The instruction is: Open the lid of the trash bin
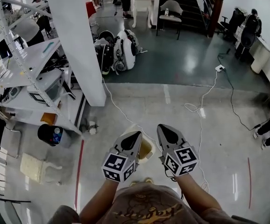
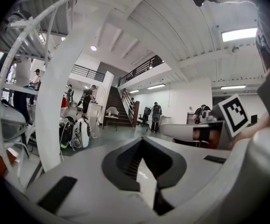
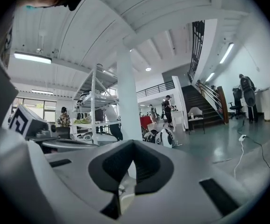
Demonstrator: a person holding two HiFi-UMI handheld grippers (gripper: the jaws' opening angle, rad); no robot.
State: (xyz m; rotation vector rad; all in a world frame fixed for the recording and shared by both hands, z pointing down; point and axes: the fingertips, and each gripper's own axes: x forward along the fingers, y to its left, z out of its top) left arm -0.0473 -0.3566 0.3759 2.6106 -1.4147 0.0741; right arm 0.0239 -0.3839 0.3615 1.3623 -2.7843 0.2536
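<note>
A pale cream bin (image 1: 146,149) stands on the floor right below my hands. It is mostly hidden by both grippers, so I cannot tell how its lid sits. My left gripper (image 1: 136,135) hovers over the bin's left side. Its jaws meet at the tip and hold nothing (image 2: 142,142). My right gripper (image 1: 164,128) hangs over the bin's right side, also shut and empty (image 3: 133,144). Both point forward and are held above the bin, clear of it. A second bin (image 1: 50,134), black and round, sits at the left under the shelving.
A white pillar (image 1: 81,45) rises ahead on the left, beside a white shelf rack (image 1: 27,85). White cables (image 1: 198,111) trail over the floor ahead on the right. A cream stool (image 1: 33,167) stands at the lower left. Backpacks (image 1: 118,50) lie beyond the pillar.
</note>
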